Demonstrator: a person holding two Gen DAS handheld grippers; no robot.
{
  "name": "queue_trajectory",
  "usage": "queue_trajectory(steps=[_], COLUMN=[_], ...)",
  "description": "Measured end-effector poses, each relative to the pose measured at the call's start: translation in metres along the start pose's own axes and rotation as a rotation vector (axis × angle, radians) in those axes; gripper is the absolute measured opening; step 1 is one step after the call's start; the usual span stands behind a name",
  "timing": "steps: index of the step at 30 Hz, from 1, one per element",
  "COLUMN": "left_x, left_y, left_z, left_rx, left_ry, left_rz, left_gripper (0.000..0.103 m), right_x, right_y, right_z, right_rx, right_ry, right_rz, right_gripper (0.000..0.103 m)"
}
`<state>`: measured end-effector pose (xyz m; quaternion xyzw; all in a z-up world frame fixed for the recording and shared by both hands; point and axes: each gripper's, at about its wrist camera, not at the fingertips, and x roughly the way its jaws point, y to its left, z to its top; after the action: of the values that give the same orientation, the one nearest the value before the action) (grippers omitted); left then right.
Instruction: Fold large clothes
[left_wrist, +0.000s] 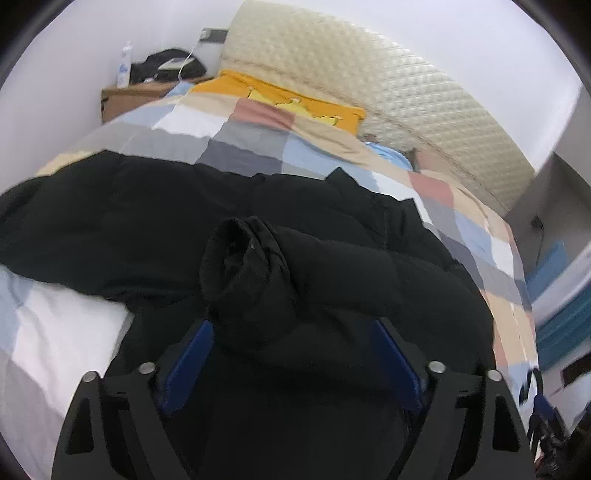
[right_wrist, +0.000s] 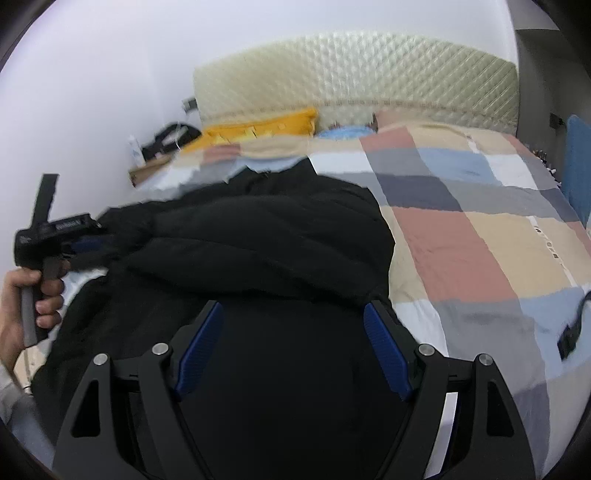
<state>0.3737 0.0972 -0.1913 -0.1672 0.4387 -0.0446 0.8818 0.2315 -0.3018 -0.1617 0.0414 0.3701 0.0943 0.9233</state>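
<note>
Black puffer jacket sprawled mid-frame on patchwork quilt. My left gripper spread wide, sleeve cuff bunched between blue pads; can't tell if pinched. My right gripper wide open over jacket, holding nothing. Yellow pillow, cream headboard upper frame; nightstand upper left.

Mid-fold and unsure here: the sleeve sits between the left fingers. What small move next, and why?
Probably close the left gripper on the sleeve. Its jaws stand wide apart with the rolled cuff bulging between them, so nothing is gripped yet. The black jacket lies bunched on the checked quilt, and the right gripper is open too.
</note>
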Motion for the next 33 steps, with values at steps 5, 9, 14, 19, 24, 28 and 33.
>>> queue_trajectory(steps=[5, 9, 14, 19, 24, 28, 33], left_x=[0.031, 0.049, 0.061, 0.072, 0.067, 0.049, 0.008], left_y=[0.006, 0.004, 0.011, 0.013, 0.013, 0.010, 0.010], left_z=[0.015, 0.025, 0.028, 0.028, 0.026, 0.023, 0.013], left_rx=[-0.044, 0.001, -0.003, 0.041, 0.065, 0.074, 0.048], left_ry=[0.002, -0.002, 0.007, 0.043, 0.056, 0.030, -0.007], left_rz=[-0.032, -0.013, -0.017, 0.056, 0.083, 0.093, 0.031], left_gripper=[0.082, 0.079, 0.074, 0.047, 0.029, 0.020, 0.017], right_x=[0.052, 0.088, 0.116, 0.118, 0.109, 0.099, 0.093], right_y=[-0.002, 0.004, 0.006, 0.003, -0.004, -0.006, -0.009], right_z=[0.007, 0.004, 0.003, 0.002, 0.003, 0.005, 0.007], right_rx=[-0.030, -0.153, -0.262, -0.266, -0.239, -0.214, -0.184], right_ry=[0.097, 0.140, 0.152, 0.168, 0.175, 0.165, 0.158], right_rz=[-0.032, -0.141, -0.216, -0.206, -0.200, -0.184, -0.175], right_gripper=[0.079, 0.075, 0.064, 0.042, 0.016, 0.011, 0.008])
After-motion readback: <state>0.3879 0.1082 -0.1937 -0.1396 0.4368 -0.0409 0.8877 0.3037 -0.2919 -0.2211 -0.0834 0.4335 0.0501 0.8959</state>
